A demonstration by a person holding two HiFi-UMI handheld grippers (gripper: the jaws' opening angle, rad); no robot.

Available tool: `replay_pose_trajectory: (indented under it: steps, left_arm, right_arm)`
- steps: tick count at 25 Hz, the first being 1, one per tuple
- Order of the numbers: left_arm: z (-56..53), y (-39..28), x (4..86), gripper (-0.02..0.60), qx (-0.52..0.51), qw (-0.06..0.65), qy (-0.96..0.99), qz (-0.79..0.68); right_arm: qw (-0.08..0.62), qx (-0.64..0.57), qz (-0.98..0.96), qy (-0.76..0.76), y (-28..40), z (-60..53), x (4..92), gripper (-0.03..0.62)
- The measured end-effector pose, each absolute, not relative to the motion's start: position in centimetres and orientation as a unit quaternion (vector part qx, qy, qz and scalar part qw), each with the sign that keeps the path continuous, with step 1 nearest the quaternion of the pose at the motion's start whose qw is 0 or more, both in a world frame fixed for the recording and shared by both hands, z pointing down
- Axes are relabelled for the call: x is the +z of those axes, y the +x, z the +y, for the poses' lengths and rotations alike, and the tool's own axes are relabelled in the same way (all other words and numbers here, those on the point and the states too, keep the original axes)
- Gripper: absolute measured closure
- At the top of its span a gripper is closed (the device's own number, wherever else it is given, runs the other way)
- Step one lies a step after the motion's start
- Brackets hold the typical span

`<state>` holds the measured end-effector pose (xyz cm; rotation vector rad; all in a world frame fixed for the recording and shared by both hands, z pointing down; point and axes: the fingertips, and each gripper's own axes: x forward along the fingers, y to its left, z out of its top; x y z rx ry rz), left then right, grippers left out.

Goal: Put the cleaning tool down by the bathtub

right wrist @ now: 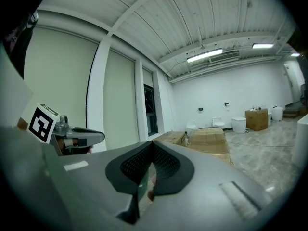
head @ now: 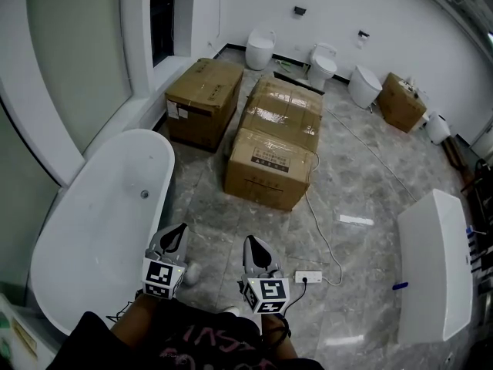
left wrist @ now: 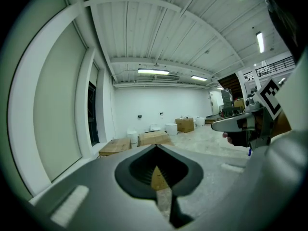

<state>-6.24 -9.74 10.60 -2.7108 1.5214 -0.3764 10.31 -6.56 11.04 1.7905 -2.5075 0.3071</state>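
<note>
Along the left side of the head view lies the bathtub (head: 92, 230), its long axis running from the lower left up toward the middle. I can find no cleaning tool in any view, neither on the floor (head: 350, 179) nor in a claw. The left claw (head: 176, 233) hangs just beside the tub's right rim, nearer to it than the right claw (head: 254, 245), which stands at the bottom centre. Both claws have their jaws pressed together, with nothing between them. Cardboard boxes (head: 269, 160) lie farther up the frame, well apart.
</note>
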Motion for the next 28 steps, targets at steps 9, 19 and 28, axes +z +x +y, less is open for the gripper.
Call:
replay_pose_trajectory:
  steps: [9,19,28]
  left_arm:
    - [-9.7,-5.3,9.5,0.581,-0.104,0.018,-0.869,0.484]
    - [-10.5,-3.8,9.3,0.581,-0.099,0.024,-0.871,0.48]
    - [-10.8,-3.4,9.4,0.581,-0.1,0.028,-0.872,0.478]
  right_arm:
    - [0.02,0.076,-0.8,0.594,11.6,-6.1,9.8,0.582]
    - [0.018,0.068,-0.797,0.599,13.0,-6.7,9.6,0.582]
    - [0.017,0.065,-0.799,0.598,13.0,-7.3,9.5,0.582]
